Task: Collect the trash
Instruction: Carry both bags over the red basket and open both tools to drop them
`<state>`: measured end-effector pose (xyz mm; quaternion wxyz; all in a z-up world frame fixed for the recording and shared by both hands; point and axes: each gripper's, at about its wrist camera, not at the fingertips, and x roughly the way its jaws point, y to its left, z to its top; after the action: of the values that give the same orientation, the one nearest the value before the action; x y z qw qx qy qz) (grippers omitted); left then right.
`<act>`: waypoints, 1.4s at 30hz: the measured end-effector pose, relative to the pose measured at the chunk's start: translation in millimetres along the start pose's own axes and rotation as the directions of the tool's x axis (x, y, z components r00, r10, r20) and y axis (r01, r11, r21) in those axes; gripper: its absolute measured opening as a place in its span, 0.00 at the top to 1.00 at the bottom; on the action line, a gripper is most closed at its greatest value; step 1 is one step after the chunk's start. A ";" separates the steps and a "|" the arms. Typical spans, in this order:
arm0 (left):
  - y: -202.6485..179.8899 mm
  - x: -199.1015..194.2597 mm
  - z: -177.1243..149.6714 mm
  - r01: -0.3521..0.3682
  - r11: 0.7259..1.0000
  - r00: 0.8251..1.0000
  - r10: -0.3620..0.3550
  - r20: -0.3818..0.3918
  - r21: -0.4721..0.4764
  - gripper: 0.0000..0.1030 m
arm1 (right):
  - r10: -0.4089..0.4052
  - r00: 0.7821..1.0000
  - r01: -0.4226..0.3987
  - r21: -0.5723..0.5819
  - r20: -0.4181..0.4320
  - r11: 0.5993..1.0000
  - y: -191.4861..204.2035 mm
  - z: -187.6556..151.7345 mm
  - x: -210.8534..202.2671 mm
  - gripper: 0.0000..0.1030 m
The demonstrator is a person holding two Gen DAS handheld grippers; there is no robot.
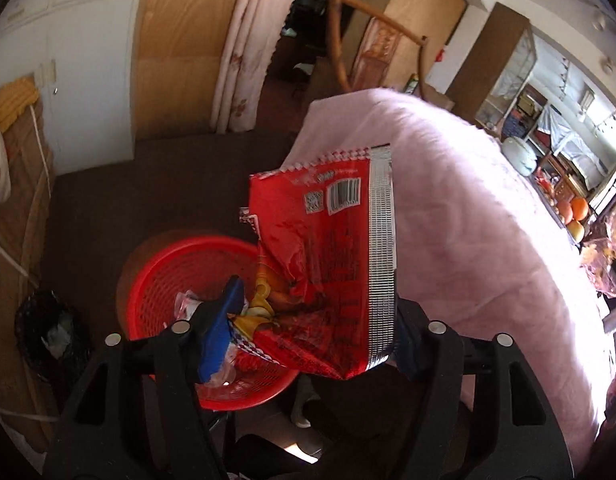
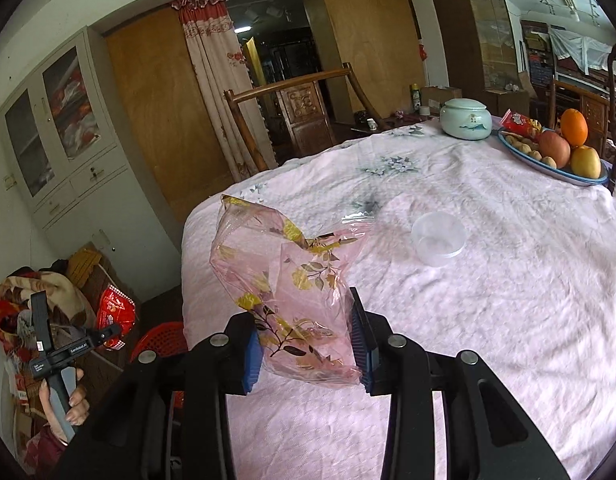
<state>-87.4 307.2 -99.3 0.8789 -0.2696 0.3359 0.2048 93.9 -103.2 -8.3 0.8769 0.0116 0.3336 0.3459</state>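
Two grippers each carry a piece of trash. Left gripper (image 1: 312, 320) hangs over a red basket (image 1: 164, 272) on the floor beside the desk (image 1: 488, 220); a red snack wrapper (image 1: 328, 260) sits between its fingers, which stand apart without visibly pinching it. Right gripper (image 2: 308, 344) is above the pink-covered desk, its fingers clamped on a floral plastic bag (image 2: 288, 280). A clear cup (image 2: 438, 238) lies farther along the desk.

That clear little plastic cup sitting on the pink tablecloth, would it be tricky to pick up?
Probably a little. The clear plastic cup looks thin-walled and empty, so it is likely very light and may crumple under a firm squeeze. It stands upright on a soft, wrinkled tablecloth, so a nudge might tip it, and its round shape suggests it could then roll.
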 end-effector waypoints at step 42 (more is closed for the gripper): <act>158.3 -0.4 -13.6 -0.262 0.885 0.960 0.280 -0.010 -0.385 0.07 | 0.216 0.889 -0.283 -0.115 -0.403 0.952 279.3 -96.4 226.7 0.36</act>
<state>-179.8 420.8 -160.8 0.7795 -0.3818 0.3036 0.3931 -8.6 228.2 -143.9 0.7398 -0.0888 0.4645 0.4786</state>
